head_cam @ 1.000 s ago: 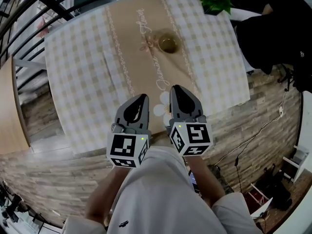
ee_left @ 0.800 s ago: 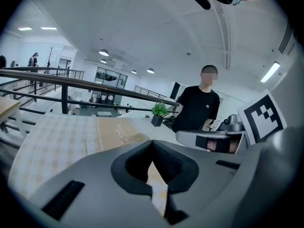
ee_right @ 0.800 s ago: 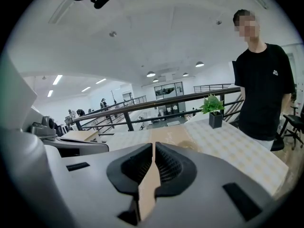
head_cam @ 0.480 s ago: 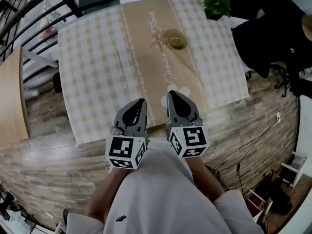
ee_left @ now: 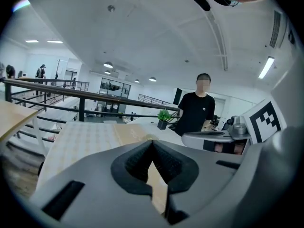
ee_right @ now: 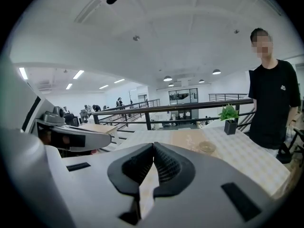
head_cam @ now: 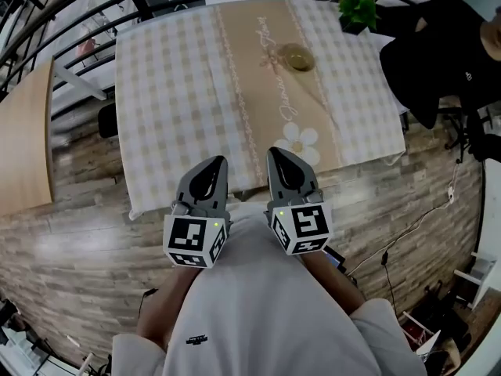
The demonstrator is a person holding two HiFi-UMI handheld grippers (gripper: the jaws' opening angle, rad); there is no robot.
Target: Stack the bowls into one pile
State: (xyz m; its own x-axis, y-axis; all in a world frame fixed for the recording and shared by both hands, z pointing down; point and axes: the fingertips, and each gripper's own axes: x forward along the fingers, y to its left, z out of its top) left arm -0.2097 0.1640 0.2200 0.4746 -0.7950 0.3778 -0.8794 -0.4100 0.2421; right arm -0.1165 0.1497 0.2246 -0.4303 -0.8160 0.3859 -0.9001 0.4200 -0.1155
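A pile of small olive glass bowls (head_cam: 297, 56) rests on the tan runner at the far side of the table; it also shows as a small glassy pile (ee_right: 207, 147) in the right gripper view. My left gripper (head_cam: 218, 161) and right gripper (head_cam: 275, 153) are held side by side near my body, off the table's near edge, far from the bowls. Both have their jaws closed tip to tip with nothing between them.
The table (head_cam: 164, 108) wears a checked cloth with a tan runner. A potted green plant (head_cam: 358, 9) stands at its far right corner. A person in black (head_cam: 446, 61) stands beside the table's right side. A black railing (head_cam: 70, 10) runs behind, and a wooden table (head_cam: 23, 139) stands at the left.
Both grippers have drawn back from the table towards my body. The view has shifted so the table lies further ahead of them.
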